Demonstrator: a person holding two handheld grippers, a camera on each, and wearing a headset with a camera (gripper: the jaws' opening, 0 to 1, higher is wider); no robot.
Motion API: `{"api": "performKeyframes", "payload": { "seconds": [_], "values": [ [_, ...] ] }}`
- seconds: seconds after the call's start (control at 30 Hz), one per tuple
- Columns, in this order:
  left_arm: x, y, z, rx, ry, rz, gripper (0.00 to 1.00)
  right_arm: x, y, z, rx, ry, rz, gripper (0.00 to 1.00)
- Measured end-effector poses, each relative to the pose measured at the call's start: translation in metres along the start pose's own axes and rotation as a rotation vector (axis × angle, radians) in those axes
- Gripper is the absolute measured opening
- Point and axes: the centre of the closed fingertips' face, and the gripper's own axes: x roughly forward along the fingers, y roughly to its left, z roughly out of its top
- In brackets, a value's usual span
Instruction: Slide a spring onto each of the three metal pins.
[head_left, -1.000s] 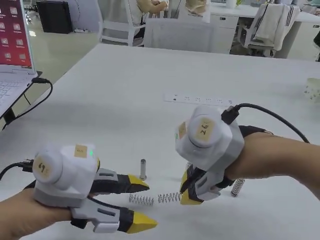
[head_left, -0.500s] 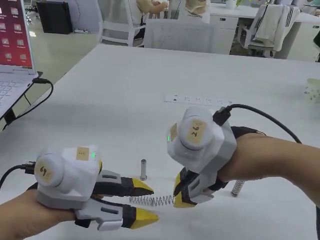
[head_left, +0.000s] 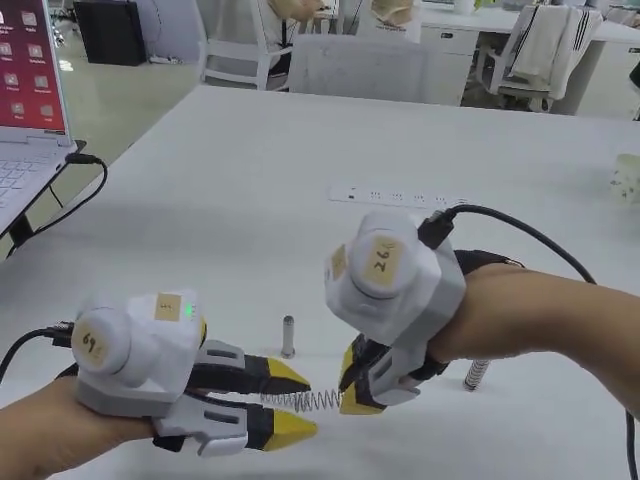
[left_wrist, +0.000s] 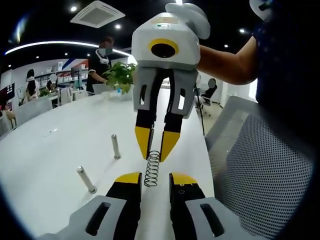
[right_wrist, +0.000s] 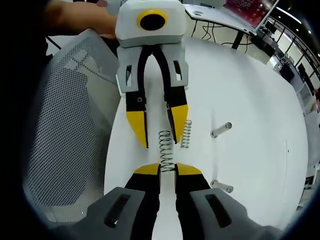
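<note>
White table (head_left: 250, 160), two pins (right_wrist: 220, 130) (right_wrist: 220, 187), right hand-held gripper (right_wrist: 167, 169) clamped on one spring (right_wrist: 165, 145), left hand-held gripper (left_wrist: 156, 177) apart.

The left gripper (head_left: 298, 402) and right gripper (head_left: 350, 395) meet tip to tip low over the table (head_left: 250, 180), with a spring (head_left: 312, 402) bridging the slit between them — no way through there. On the far side of that line two uprights block a sweep, the near pin (left_wrist: 86, 179) and the far pin (left_wrist: 115, 146), with a lane between them, and a loose spring (right_wrist: 186, 134) lies just beside the bridging one. Beyond the pins open tabletop runs to the power strip (head_left: 400, 197) — the laptop (head_left: 25, 100) and its cord (head_left: 85, 185) hem the left edge.
</note>
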Motion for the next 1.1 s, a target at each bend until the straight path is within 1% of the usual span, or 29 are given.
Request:
{"api": "performKeyframes", "payload": {
  "seconds": [0.03,0.2,0.47,0.67,0.9,1.1],
  "values": [
    [0.0,0.0,0.0,0.003,0.0,0.0,0.11,0.0,0.0,0.0,-0.001,0.0,0.0,0.08],
    [0.0,0.001,-0.001,0.004,0.002,0.004,0.09,-0.001,0.0,0.001,-0.002,0.001,0.001,0.08],
    [0.0,0.003,-0.003,0.032,0.014,0.011,0.03,0.0,0.001,0.001,-0.004,0.002,0.007,0.08],
    [0.001,0.001,-0.003,0.059,0.019,0.006,0.03,-0.001,0.002,0.001,-0.009,0.006,0.008,0.08],
    [0.001,-0.001,-0.002,0.073,0.017,0.001,0.02,-0.005,0.003,0.003,-0.016,0.003,0.003,0.08],
    [0.0,-0.001,-0.001,0.08,0.016,0.001,0.02,-0.013,0.004,0.009,-0.017,-0.021,-0.001,0.08]
  ]
}}
